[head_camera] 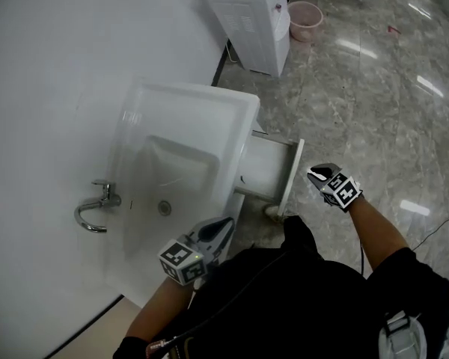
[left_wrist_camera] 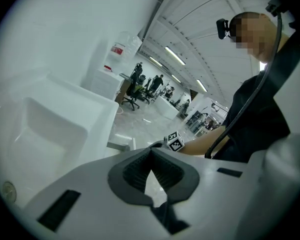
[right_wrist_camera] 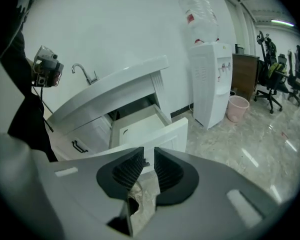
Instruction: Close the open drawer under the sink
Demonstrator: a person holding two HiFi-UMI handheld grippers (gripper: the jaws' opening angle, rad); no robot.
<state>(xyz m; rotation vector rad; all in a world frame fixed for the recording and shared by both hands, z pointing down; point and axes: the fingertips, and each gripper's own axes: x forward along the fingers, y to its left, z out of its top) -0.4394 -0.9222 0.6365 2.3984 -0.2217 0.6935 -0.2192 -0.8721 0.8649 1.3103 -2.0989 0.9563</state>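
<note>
Marble floor surrounds the sink (head_camera: 236, 105); beside the pulled-out drawer (head_camera: 290, 172) front waits the right claw (head_camera: 316, 173), slightly apart, empty; left claw (head_camera: 224, 226), pressed together, sits farther.

The sink (head_camera: 198, 96) hides much of the drawer (head_camera: 273, 164) and the top edge cuts off the water dispenser (head_camera: 247, 17)

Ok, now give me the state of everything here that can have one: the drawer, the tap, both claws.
Drawer: open, pulled well out.
Cabinet door: closed.
Faucet: off, no water running.
Sink: empty.
Left claw: shut, nothing held.
Right claw: slightly open, nothing between its jaws.
</note>
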